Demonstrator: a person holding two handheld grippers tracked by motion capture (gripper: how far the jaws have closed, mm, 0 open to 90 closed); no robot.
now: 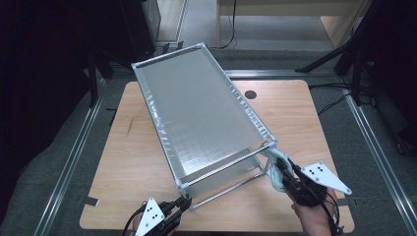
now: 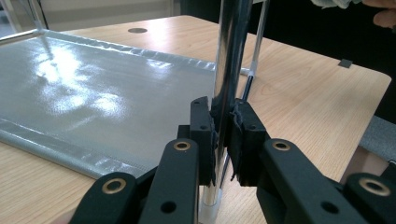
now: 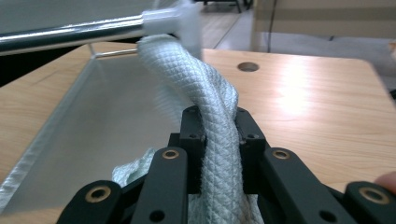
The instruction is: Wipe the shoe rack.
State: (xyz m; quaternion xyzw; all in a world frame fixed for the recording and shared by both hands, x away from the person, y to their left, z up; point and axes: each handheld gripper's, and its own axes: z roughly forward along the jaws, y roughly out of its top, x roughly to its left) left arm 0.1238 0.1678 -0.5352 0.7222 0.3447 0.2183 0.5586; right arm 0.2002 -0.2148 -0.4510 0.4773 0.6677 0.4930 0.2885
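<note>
Left hand-held gripper (image 2: 223,140): black two-jaw tool with brass-coloured pivot pins and ribbed pads, grey three-cornered plate on top. Located at the near edge of the tabletop, at the left in the high view (image 1: 173,210). Jaws drawn narrow, pads pressed from both sides on a polished chrome metal tube (image 2: 229,60), round in section, mirror-bright, standing upright between them in the left gripper view. The tube ends below in a white plastic socket.

Right hand-held gripper (image 3: 218,140): same build, at the near right of the tabletop (image 1: 287,178). Jaws closed on a pale grey-white cloth with quilted diamond texture (image 3: 205,107), twisted into a thick rope shape. The cloth runs from the jaws up to a white plastic corner joint of the frame, and its loose end bunches below the jaws. In the high view it drapes at the frame's near right corner (image 1: 276,162).

Silver-grey rectangular frame rack of metal tubes with a woven glossy fabric panel (image 1: 196,108): long box shape, set diagonally, its far end reaching past the back of the tabletop. The panel is smooth, sheened, hemmed along the edges. The chrome tubes are joined by white corner pieces.

Light wood-grain tabletop (image 1: 300,113): rounded corners, matte laminate, one round dark grommet hole (image 1: 251,94) near the far edge.
</note>
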